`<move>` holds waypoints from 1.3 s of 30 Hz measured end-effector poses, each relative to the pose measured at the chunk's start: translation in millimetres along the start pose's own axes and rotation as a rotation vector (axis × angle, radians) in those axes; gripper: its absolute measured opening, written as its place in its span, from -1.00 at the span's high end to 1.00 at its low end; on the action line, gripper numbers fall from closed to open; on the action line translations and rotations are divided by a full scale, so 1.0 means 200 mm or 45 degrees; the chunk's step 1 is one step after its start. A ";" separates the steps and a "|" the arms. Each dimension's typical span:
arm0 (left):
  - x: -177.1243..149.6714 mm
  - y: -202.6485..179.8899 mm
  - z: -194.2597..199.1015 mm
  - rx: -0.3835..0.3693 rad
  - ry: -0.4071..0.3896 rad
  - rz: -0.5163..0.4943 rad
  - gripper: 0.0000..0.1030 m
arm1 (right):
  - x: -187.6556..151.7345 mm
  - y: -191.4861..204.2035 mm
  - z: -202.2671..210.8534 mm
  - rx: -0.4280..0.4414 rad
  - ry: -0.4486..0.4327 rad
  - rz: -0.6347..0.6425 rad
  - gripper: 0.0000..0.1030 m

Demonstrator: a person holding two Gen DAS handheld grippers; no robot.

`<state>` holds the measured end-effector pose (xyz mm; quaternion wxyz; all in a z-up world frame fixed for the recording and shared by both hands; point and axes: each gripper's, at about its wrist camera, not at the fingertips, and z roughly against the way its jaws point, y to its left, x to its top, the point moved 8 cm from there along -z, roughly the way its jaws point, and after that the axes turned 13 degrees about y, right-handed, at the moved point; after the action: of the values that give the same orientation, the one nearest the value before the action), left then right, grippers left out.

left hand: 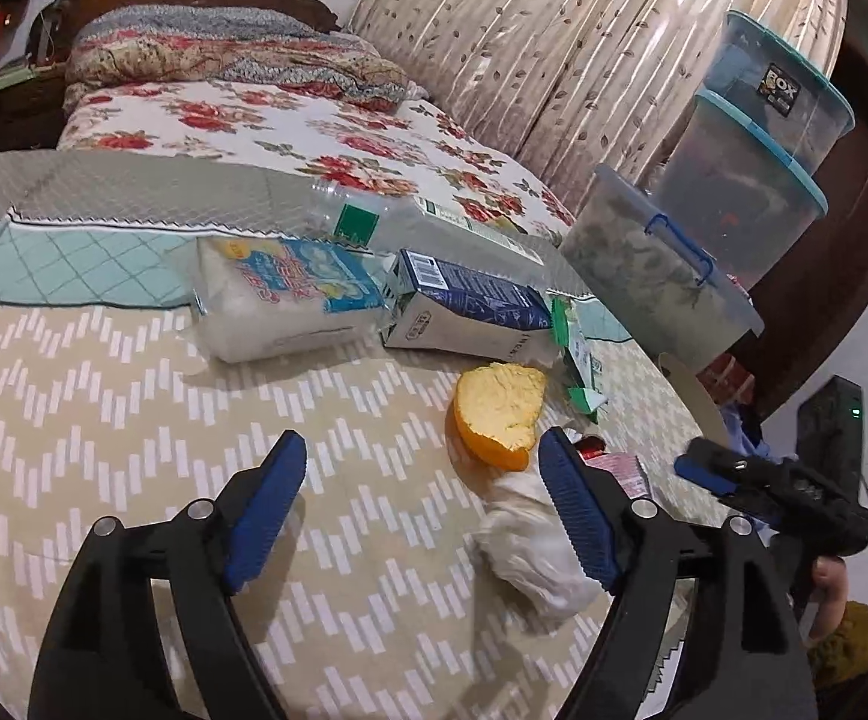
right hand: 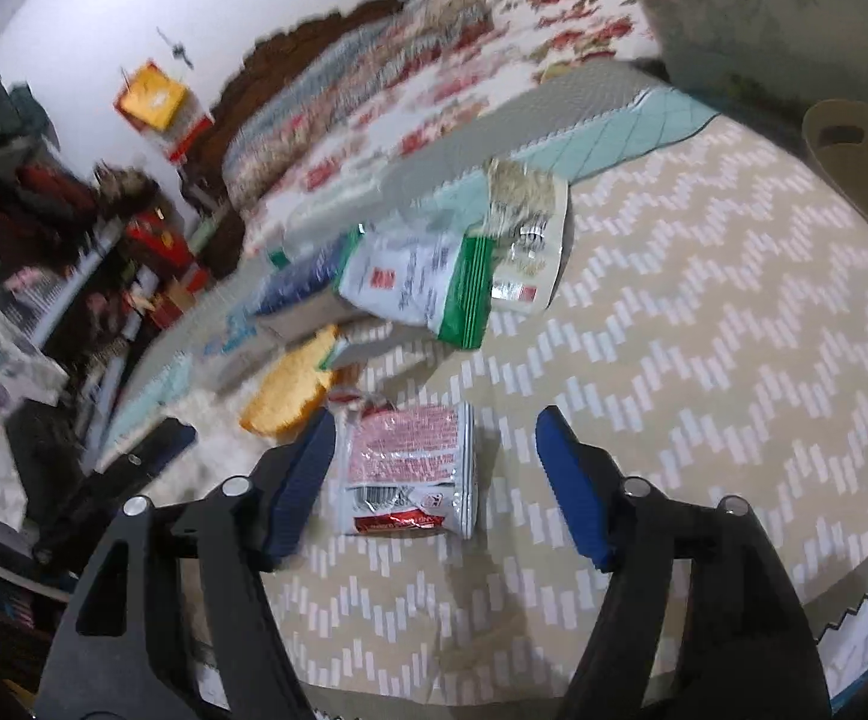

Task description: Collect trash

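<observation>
Trash lies scattered on a beige mat with white zigzag dashes (left hand: 134,396) spread over the bed. Both pairs of blue-padded fingers stand wide apart and grip nothing.

Between the right gripper (right hand: 437,483) fingers lies a flat red-and-white printed snack packet (right hand: 407,468); it sits close against the left pad, with bare mat between it and the right pad. Beyond the fingertips lie a white pouch with a green edge (right hand: 428,282) and, touching it on the far side, a crumpled clear wrapper (right hand: 524,240).

The left gripper (left hand: 422,504) hovers over open mat. Just inside its right finger (left hand: 578,516) lies a crumpled white plastic bag (left hand: 524,546), partly hidden behind that pad; whether they touch I cannot tell. Ahead of that fingertip sits a piece of orange peel with pale pith showing (left hand: 497,414). Farther out lie a dark blue and white drink carton on its side (left hand: 464,306), a clear bag of white filling with a blue label (left hand: 281,300) to its left, and behind them a clear plastic bottle with a green label (left hand: 410,222) on its side. The other gripper shows off to the right of these fingers.
</observation>
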<state>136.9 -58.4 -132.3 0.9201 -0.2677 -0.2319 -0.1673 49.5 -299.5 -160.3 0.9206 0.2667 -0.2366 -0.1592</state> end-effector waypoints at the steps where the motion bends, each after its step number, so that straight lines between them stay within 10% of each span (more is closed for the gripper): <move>1: 0.00 -0.01 0.00 0.005 0.000 -0.011 -0.50 | -0.01 0.00 0.01 0.024 0.010 0.003 -0.37; 39: 0.00 0.01 0.00 0.009 0.021 0.007 -0.68 | -0.21 -0.02 -0.09 0.225 0.162 -0.136 -0.31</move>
<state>137.4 -56.3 -134.2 0.9234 -0.2637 -0.2241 -0.1661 23.3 -277.7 -190.7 0.8969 0.3687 -0.1762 -0.1691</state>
